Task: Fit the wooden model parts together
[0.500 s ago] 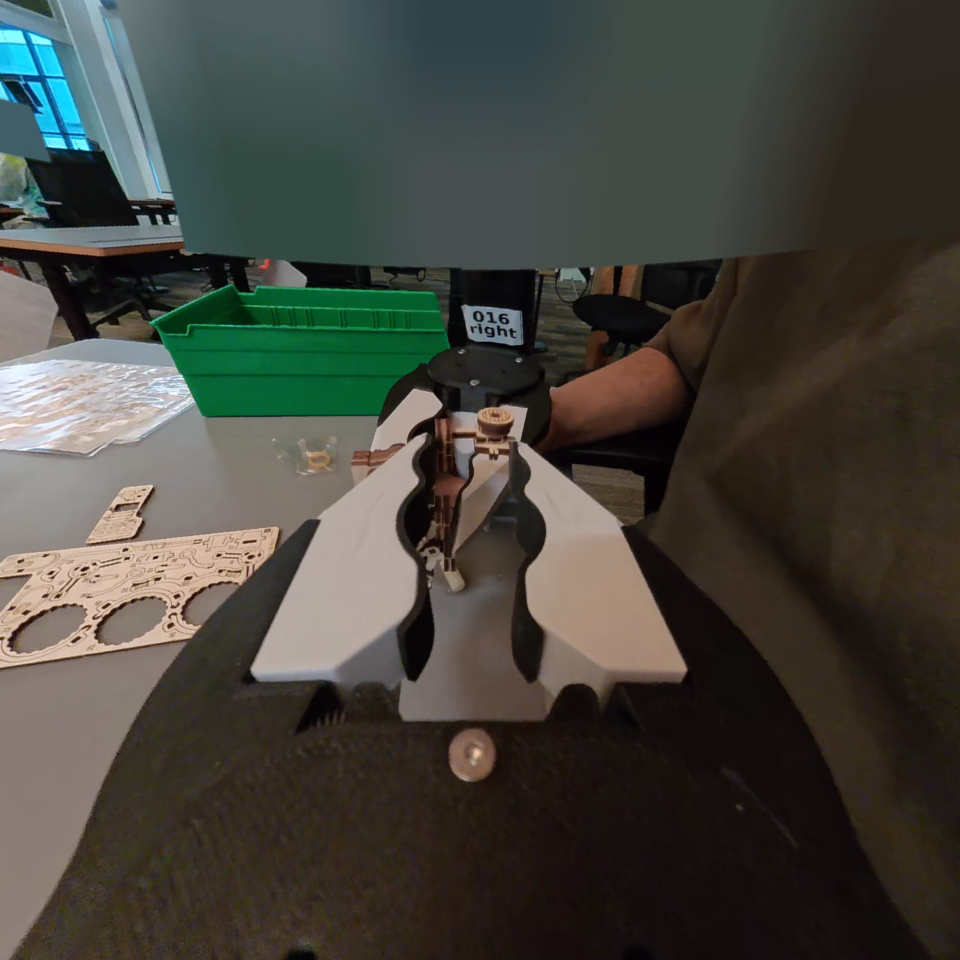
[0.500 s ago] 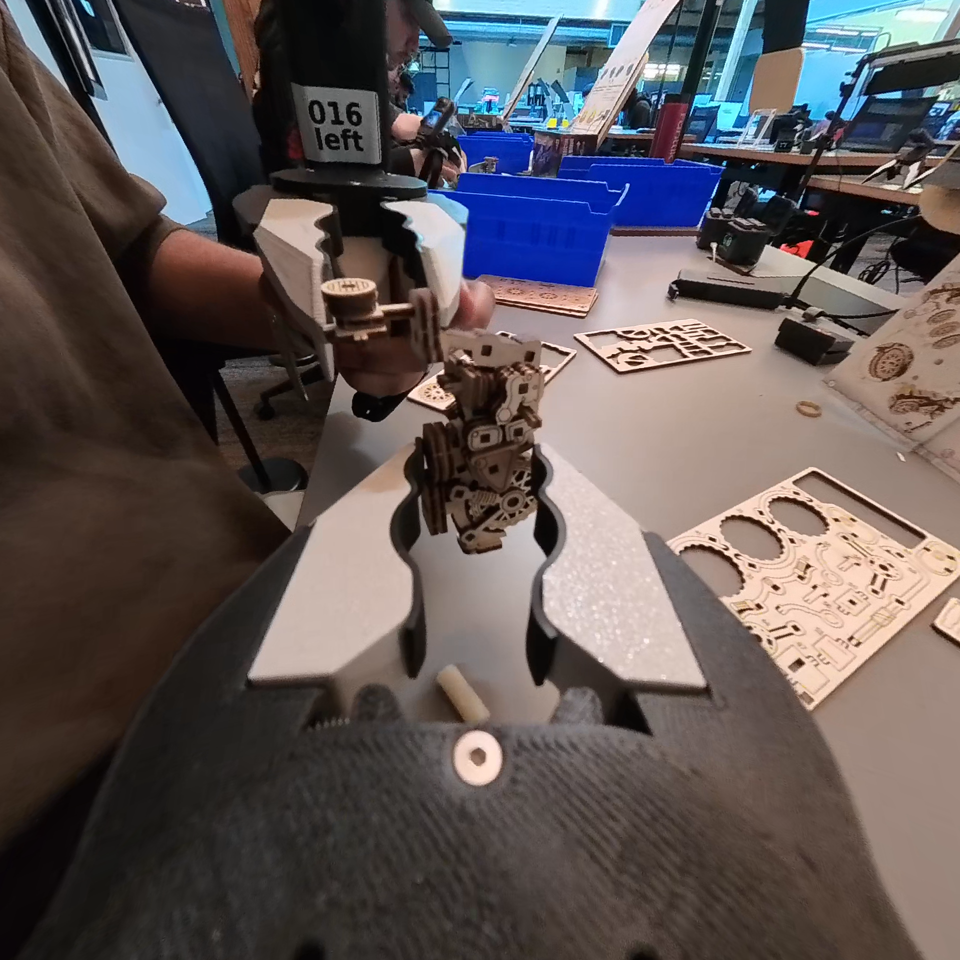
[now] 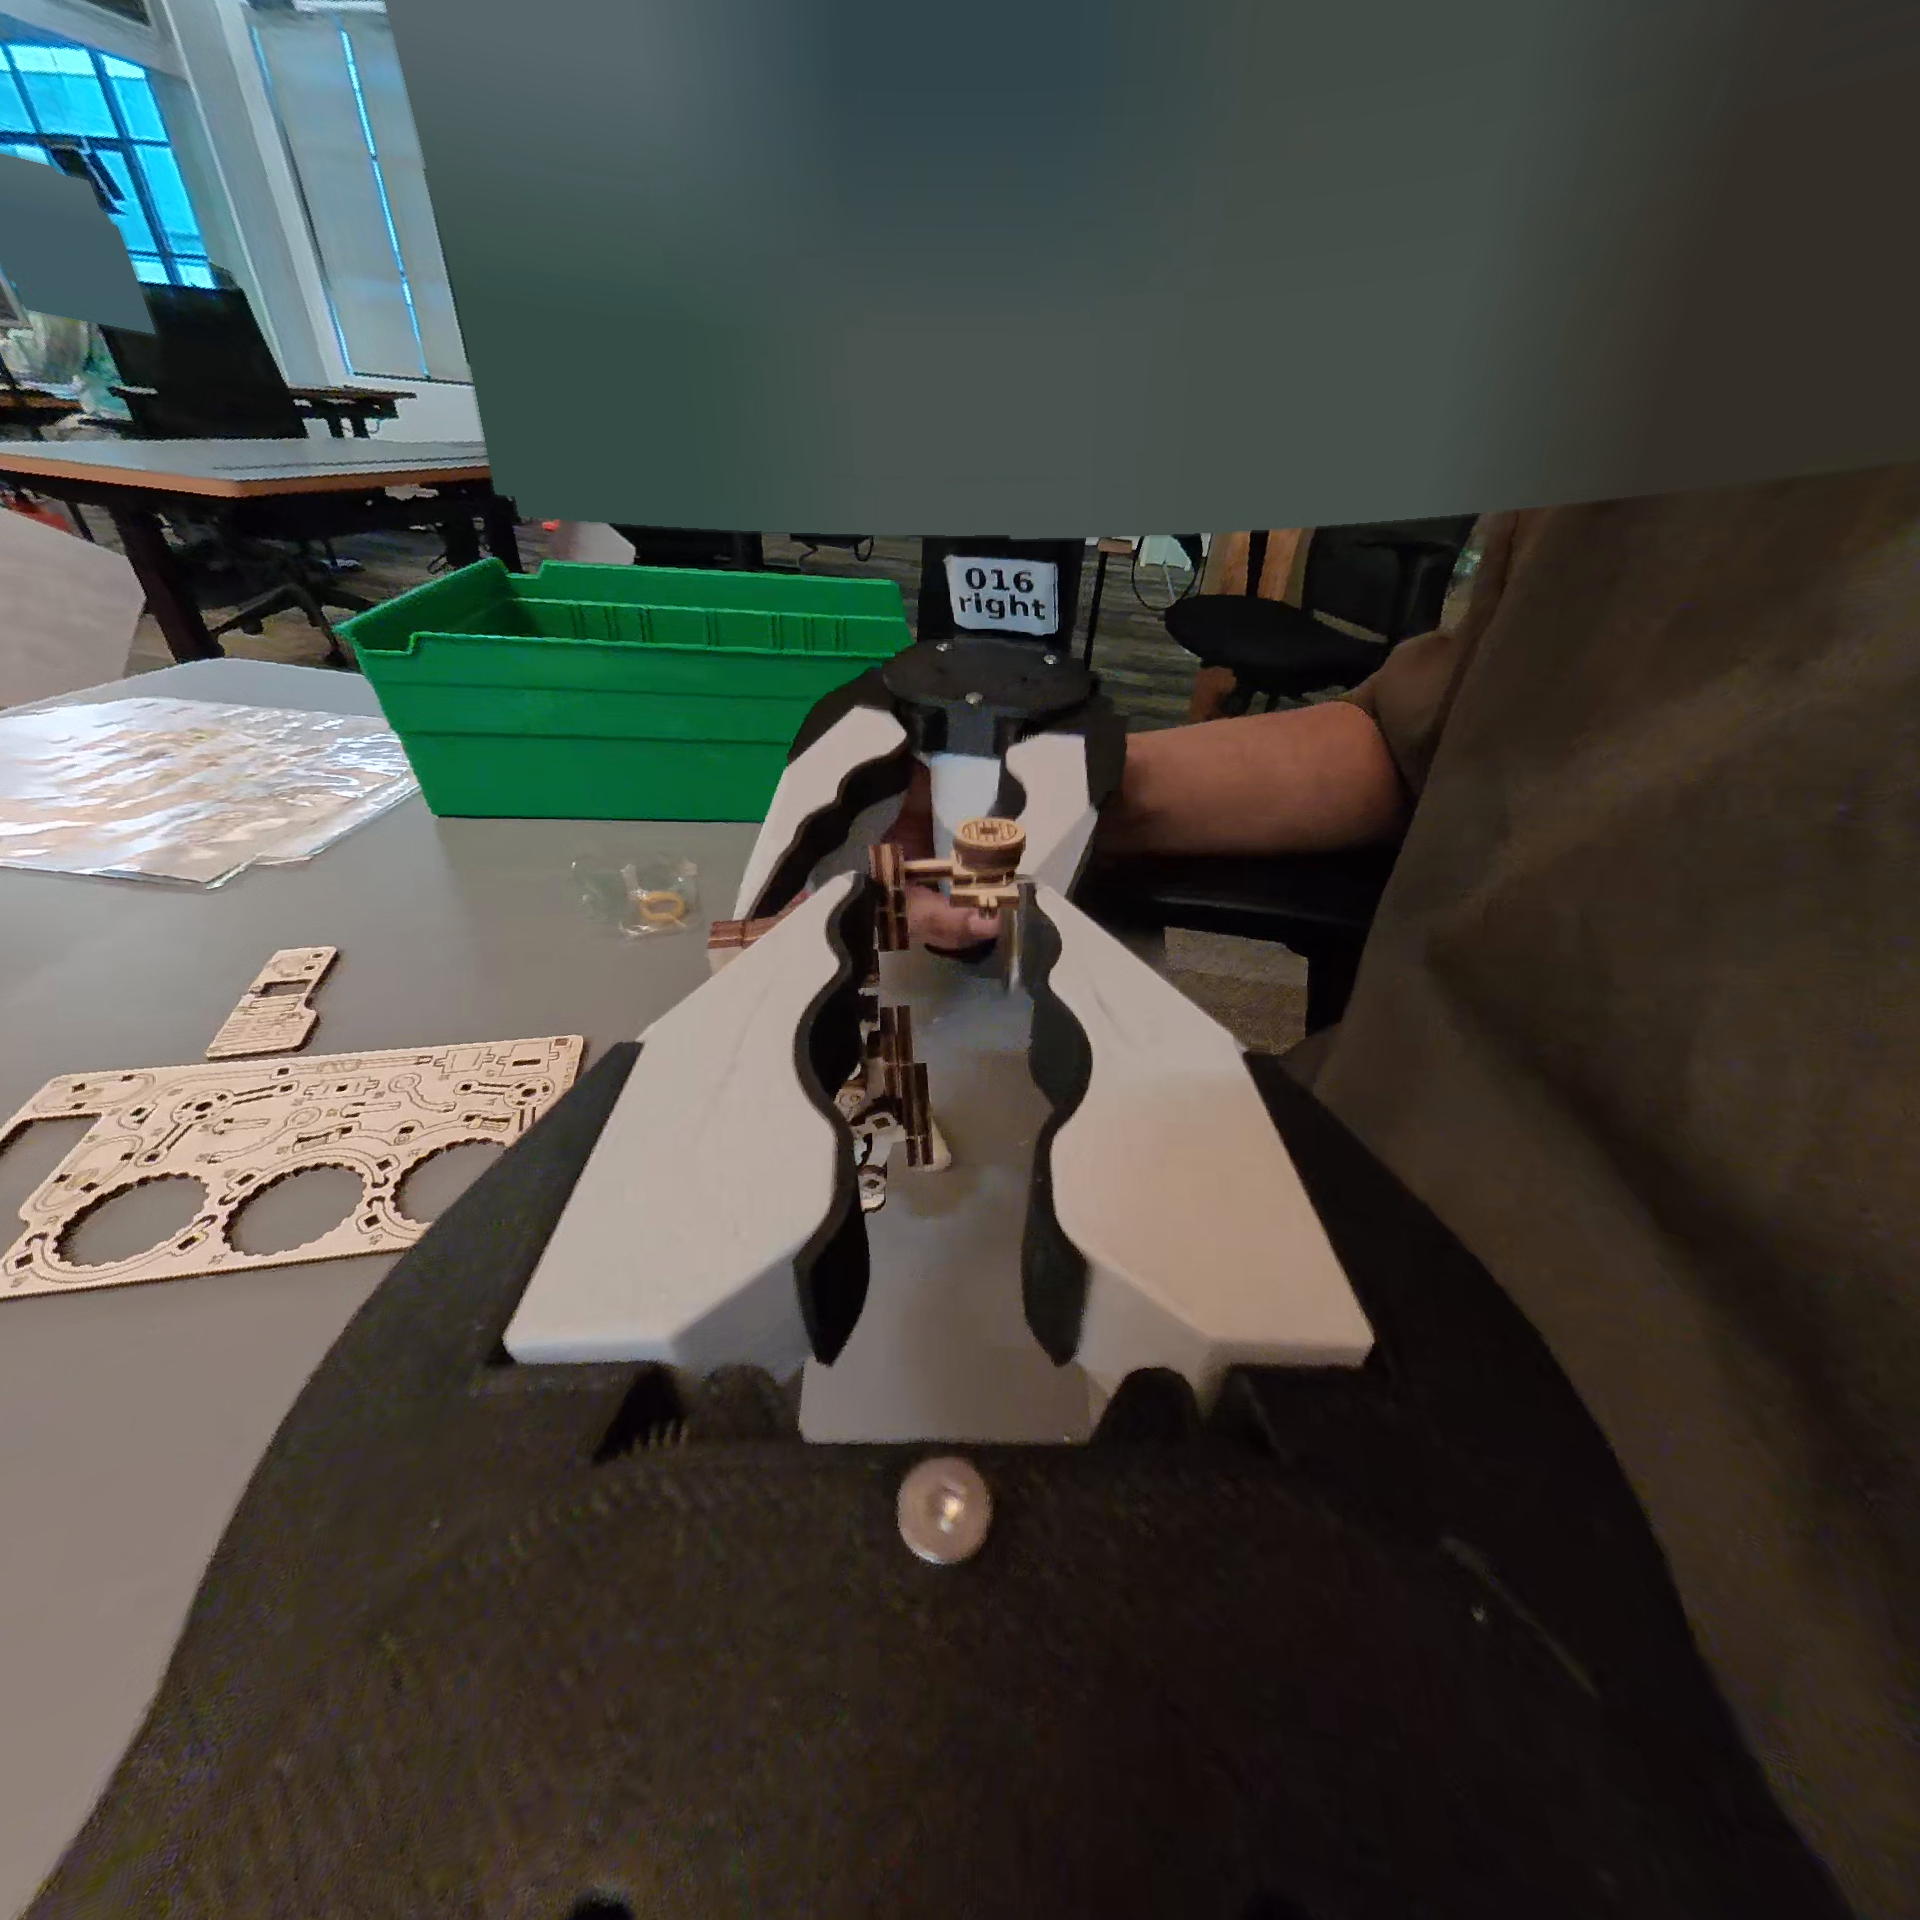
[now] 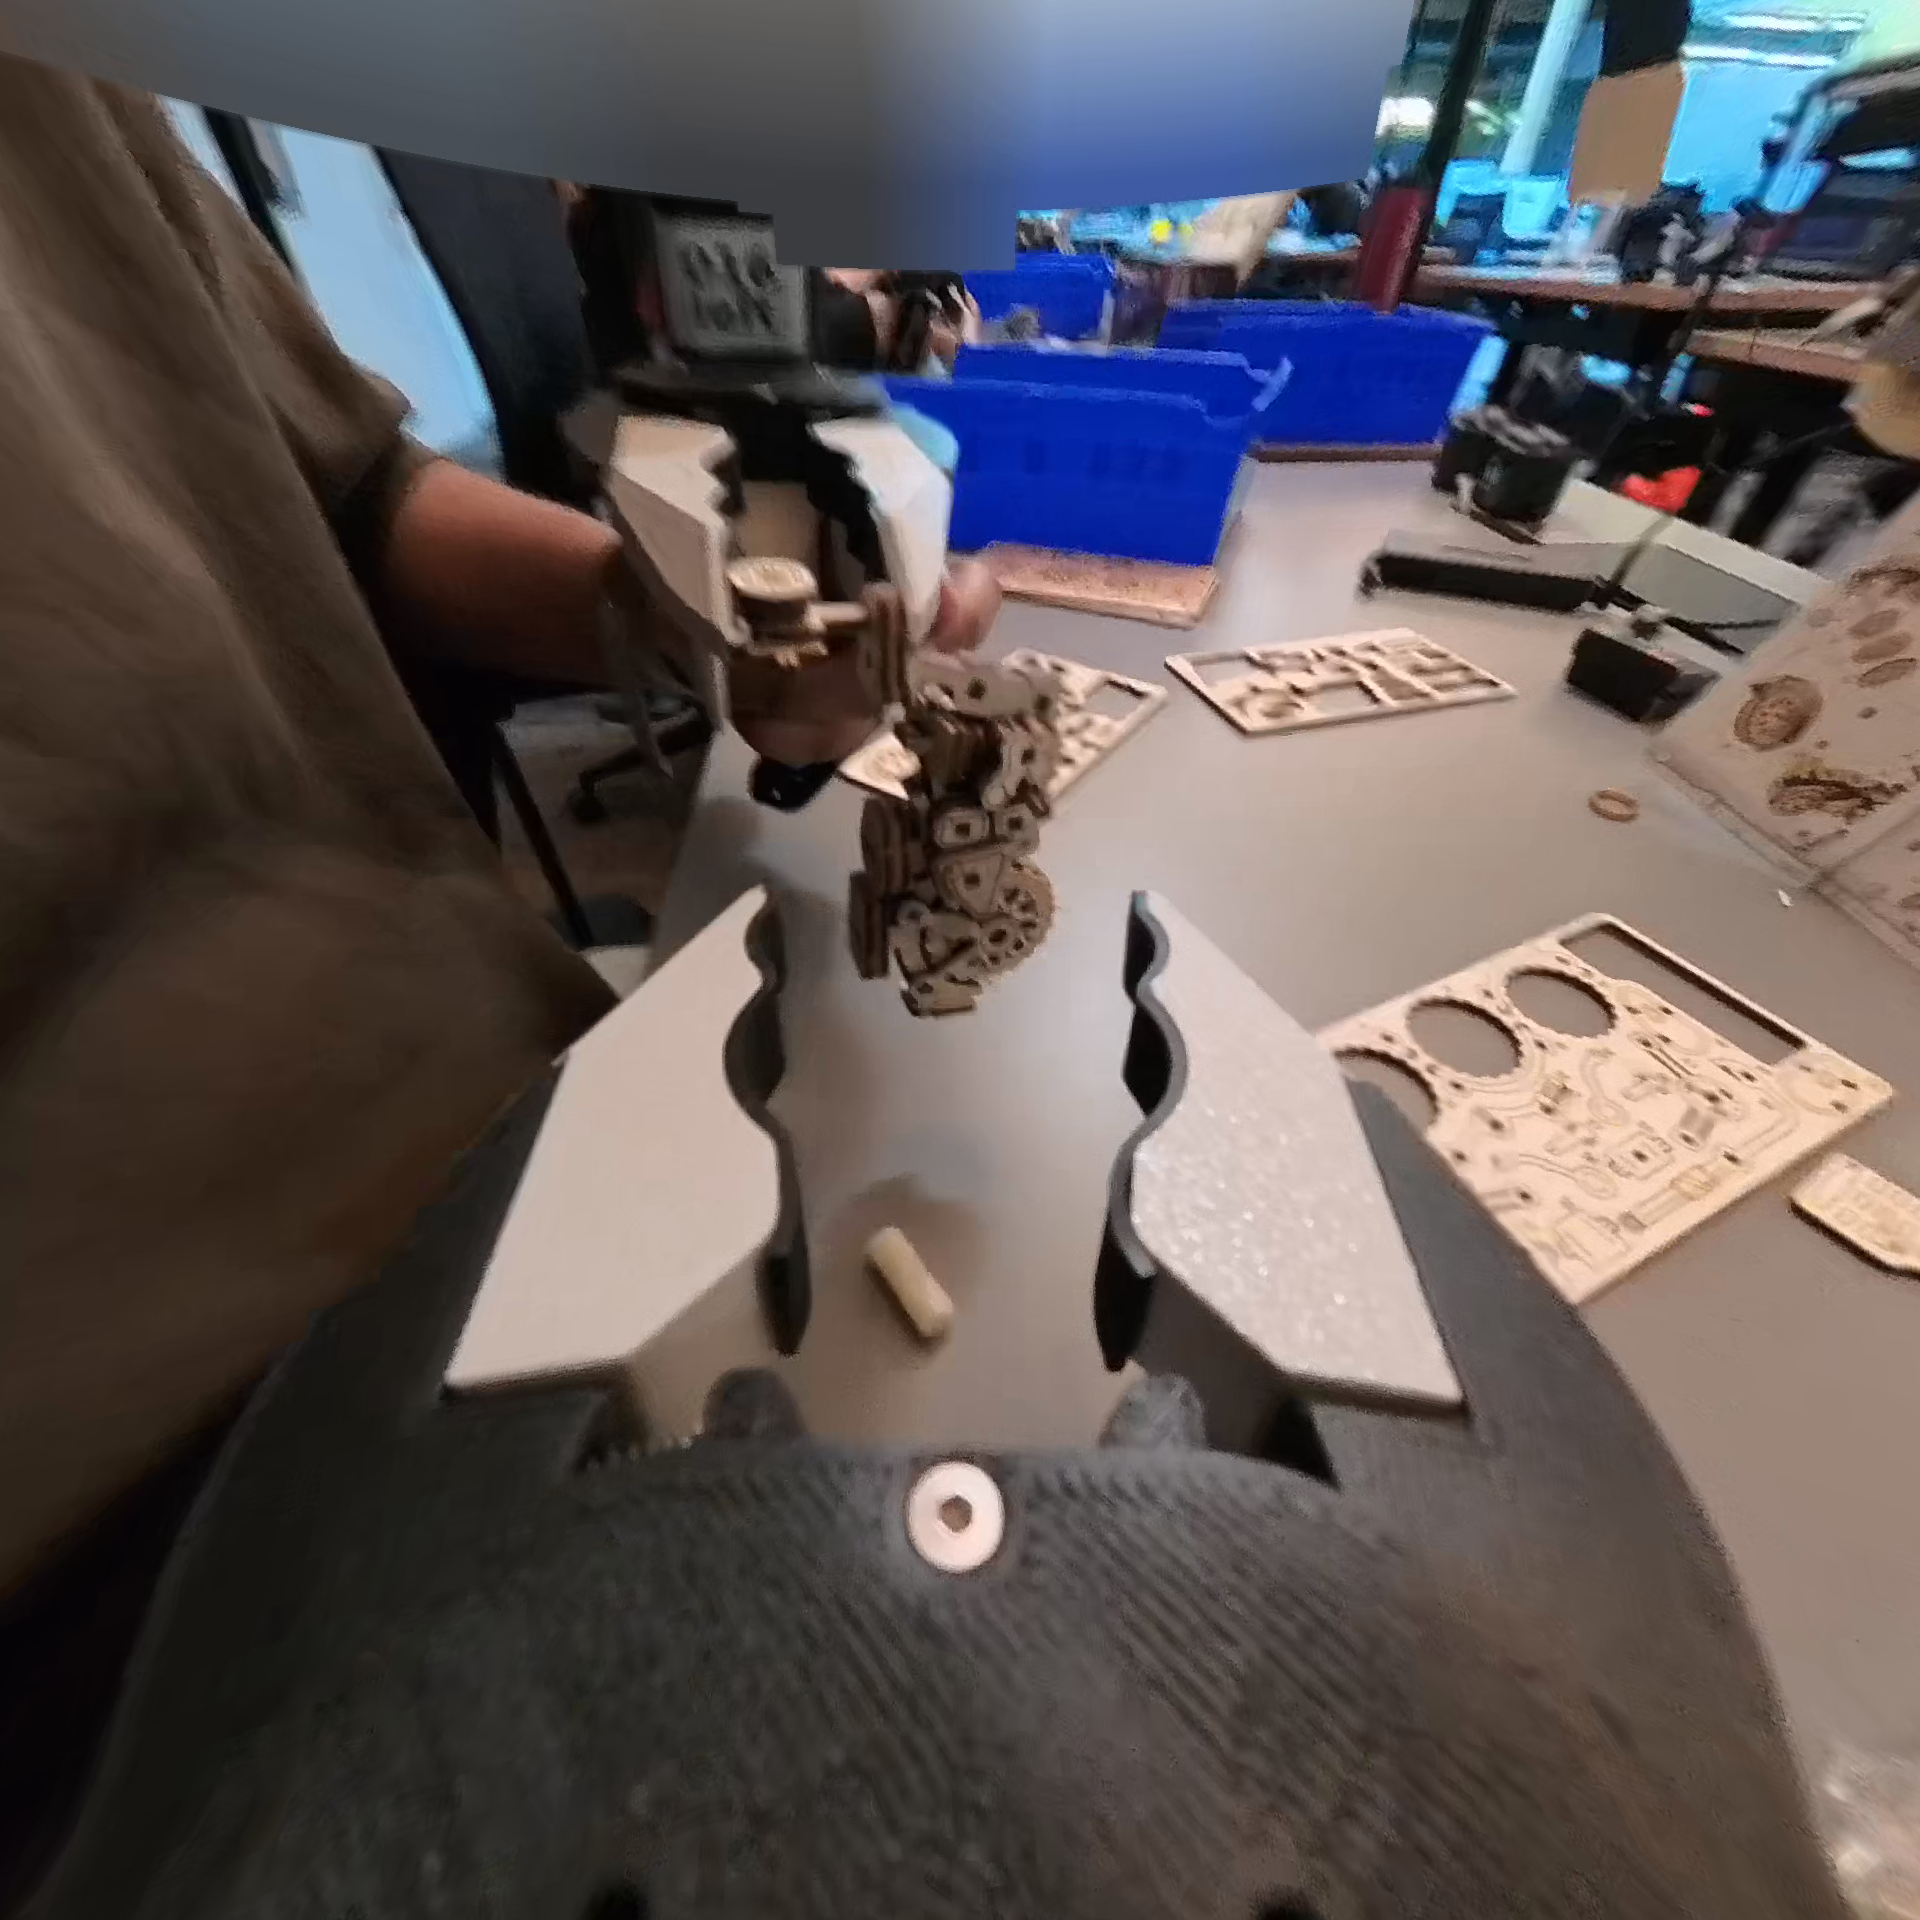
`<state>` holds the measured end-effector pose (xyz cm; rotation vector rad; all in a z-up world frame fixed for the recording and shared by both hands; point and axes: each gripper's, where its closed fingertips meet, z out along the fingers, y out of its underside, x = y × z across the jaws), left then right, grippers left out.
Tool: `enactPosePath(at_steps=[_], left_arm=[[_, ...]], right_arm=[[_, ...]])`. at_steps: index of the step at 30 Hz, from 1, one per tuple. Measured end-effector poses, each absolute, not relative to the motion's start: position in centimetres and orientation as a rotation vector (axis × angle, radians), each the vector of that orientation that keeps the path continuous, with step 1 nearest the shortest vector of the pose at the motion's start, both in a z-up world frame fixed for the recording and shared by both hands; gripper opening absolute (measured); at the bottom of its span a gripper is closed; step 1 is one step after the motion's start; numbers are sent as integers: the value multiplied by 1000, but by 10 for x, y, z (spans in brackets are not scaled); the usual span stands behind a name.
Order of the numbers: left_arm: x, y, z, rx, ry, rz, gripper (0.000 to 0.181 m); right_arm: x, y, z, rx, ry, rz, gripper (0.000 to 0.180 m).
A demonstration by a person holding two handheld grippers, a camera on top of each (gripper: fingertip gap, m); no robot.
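Observation:
My left gripper (image 3: 943,888) is shut on a small wooden part with a round knob (image 3: 987,842). The layered wooden model (image 4: 945,862) hangs from that part, above the grey table (image 4: 1299,862). It shows edge-on between my left fingers in the left wrist view (image 3: 899,1091). My right gripper (image 4: 951,904) is open wide, one finger on each side of the model and apart from it. Its white fingers (image 3: 821,800) face me in the left wrist view. The left gripper (image 4: 810,634) shows blurred in the right wrist view.
A short white peg (image 4: 909,1294) lies on the table. Punched wooden sheets (image 4: 1600,1101) (image 3: 260,1153) lie flat nearby, with a small bag (image 3: 649,899). A green bin (image 3: 623,707) and blue bins (image 4: 1091,457) stand at the back. The person's torso is close by. It is some 10 cm from my right tips to the short white peg (image 4: 909,1294).
My right gripper has opened and let go of the model, and drawn back a little. The model now hangs from the part in my left gripper.

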<state>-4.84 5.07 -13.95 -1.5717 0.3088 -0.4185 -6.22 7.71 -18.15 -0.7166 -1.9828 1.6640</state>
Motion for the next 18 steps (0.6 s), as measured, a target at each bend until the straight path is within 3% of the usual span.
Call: enactPosePath(at_steps=[5,9,18], left_arm=[[-43,50,-143,-1584,326,-468,25],[-34,49,-147,-1603,364,-494,25],[-24,47,-153,-1627,411,-532,25]], right_arm=[[-44,65,-147,-603,-1925,1838,54],[-41,51,-150,-553,-1990,1823,53],[-30,44,-152,-504,-2053,1884,33]])
